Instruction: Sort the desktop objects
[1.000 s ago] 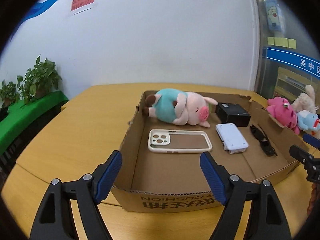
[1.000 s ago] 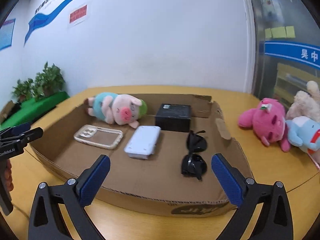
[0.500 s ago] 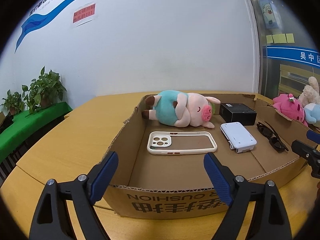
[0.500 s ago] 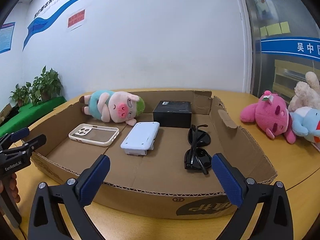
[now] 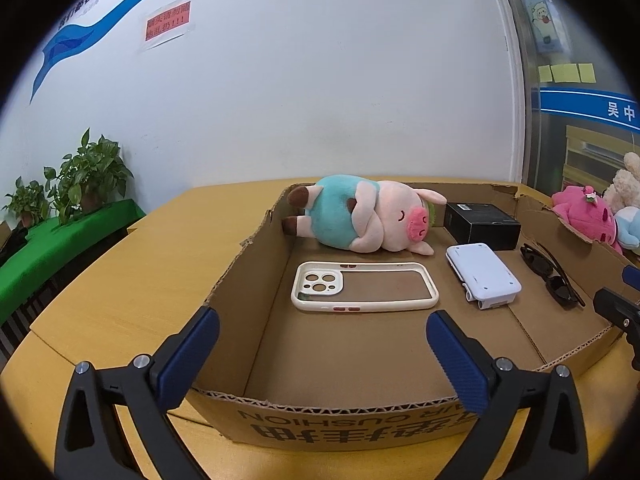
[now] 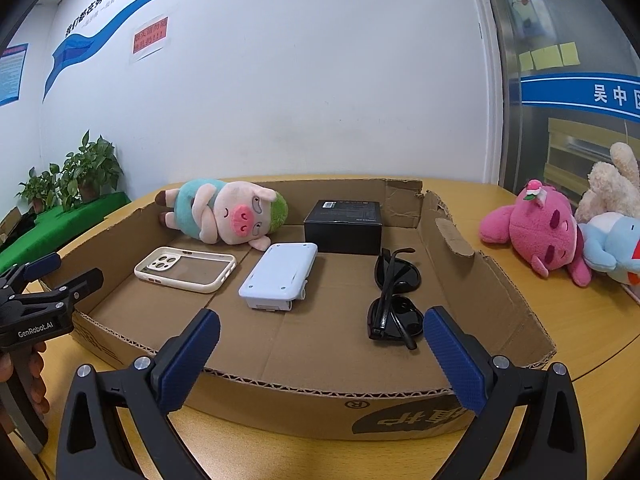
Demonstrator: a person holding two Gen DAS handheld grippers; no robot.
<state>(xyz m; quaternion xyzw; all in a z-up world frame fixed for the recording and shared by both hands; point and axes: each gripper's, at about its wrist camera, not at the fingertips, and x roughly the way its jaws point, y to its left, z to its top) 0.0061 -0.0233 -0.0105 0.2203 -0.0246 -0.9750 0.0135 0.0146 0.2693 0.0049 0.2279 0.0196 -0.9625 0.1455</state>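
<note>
1. The left gripper [image 5: 322, 354], black-framed with blue ribbed pads, is hovering at the near wall of the shallow brown cardboard tray [image 5: 280, 408] and tilting gently downward; its jaws are opening, standing wide apart with nothing between them.
2. The right gripper [image 6: 320, 354], of the same build, is hanging over the tray's near wall further right, also angled slightly downward; its jaws are spread wide and gripping nothing.
3. In the right wrist view, the left gripper's tips are showing at the left edge, with a person's fingers [image 6: 38, 388] wrapping its handle below.
4. Ahead of the left gripper, the cream-rimmed clear phone case [image 5: 364, 286] is lying flat on the tray floor, and beyond it the pink plush pig in a teal shirt [image 5: 360, 220] is lying on its side against the far wall.
5. Ahead of the right gripper and slightly left, the pale blue-white rectangular device [image 6: 280, 276] is lying flat; behind it the black box [image 6: 342, 226] is sitting near the far wall.
6. The folded black sunglasses [image 6: 394, 300] are lying just ahead of the right gripper's right pad.
7. Outside the tray, well to the right, a pink plush toy [image 6: 536, 228], a beige plush and a light-blue plush are lying together on the yellow wooden table [image 6: 580, 312].
</note>
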